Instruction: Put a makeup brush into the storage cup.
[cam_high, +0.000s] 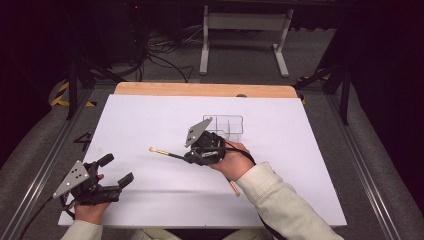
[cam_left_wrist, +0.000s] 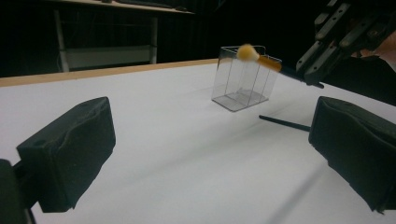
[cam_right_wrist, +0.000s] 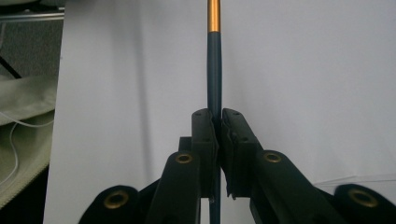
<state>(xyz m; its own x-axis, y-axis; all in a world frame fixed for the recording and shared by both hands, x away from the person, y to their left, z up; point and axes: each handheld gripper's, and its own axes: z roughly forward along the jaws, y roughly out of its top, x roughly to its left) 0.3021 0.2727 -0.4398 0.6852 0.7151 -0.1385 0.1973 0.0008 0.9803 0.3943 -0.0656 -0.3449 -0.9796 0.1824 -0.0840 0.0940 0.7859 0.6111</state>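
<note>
Can't make out any text, labels, brand names or numbers anywhere here. Only sign-like thing is the yellow-and-black hazard striping (cam_high: 61, 93) on the floor, left side of the high view, and it has no words on it.

From the left gripper (cam_left_wrist: 210, 158) I see my own two black jaws standing wide apart over the white bench (cam_left_wrist: 177, 140), nothing between them. Ahead sits a clear divided box (cam_left_wrist: 243, 79). At upper right, the right gripper (cam_left_wrist: 322, 65) clamps a dark-handled brush (cam_left_wrist: 266, 60), its pale tuft raised before the box. A thin dark stick (cam_left_wrist: 285, 123) lies on the bench.
</note>
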